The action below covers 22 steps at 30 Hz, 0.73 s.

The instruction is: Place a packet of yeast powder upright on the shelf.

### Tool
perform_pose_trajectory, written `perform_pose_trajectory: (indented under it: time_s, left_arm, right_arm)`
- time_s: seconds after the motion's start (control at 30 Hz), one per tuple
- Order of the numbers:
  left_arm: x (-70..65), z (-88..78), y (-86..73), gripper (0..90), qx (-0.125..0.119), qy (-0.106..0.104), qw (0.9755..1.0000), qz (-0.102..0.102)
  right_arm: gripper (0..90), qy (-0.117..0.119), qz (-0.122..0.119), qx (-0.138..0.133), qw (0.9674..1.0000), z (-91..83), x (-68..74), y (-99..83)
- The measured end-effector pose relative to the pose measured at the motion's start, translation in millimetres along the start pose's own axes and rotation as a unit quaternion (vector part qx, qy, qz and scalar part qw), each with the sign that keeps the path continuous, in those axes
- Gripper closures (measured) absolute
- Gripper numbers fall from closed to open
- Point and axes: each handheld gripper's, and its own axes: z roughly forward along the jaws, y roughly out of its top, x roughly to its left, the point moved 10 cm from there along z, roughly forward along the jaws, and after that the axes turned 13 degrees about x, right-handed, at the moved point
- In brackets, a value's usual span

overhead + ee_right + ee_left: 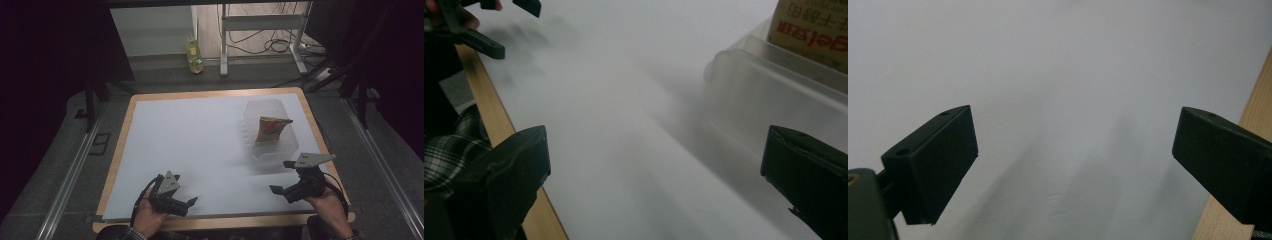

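Observation:
A clear plastic tub [261, 150] stands at the right of the white table top [200, 145]. In it leans a tan and red snack packet [271, 129], whose corner [811, 30] also appears in the right gripper view above the tub's wall [769, 95]. My right gripper [281, 176] is open, just in front of the tub near the front right edge. Low at the front left, my left gripper [191, 201] is open over bare white surface [1063, 75], nothing between its jaws. The left gripper [509, 6] also appears far off in the right gripper view.
The wooden table rim [120, 145] frames the white sheet. Behind the table on the floor are a yellow bottle [194, 54], a white metal stand [260, 25] and loose cables [275, 45]. Dark curtains flank both sides.

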Motion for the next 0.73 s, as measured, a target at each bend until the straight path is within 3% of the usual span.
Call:
perform_pose_trajectory:
  time_s: [0.13, 0.47, 0.73]
  left_arm:
    - [0.3, -0.1, 0.2, 4.3, -0.002, -0.001, 1.0, -0.001]
    - [-1.2, -0.2, 0.2, 3.9, -0.003, -0.008, 1.0, 0.001]
    - [-4.1, -1.3, 2.4, 3.6, -0.008, -0.015, 0.9998, 0.007]
  right_arm:
    - [0.0, -0.006, 0.0, 0.004, 1.0, 9.1, 0.7, -8.9]
    - [0.0, -0.034, -0.039, 0.046, 0.9976, 33.8, 6.8, -29.9]
    - [0.0, -0.036, -0.036, 0.069, 0.9964, 42.3, 5.0, -38.9]
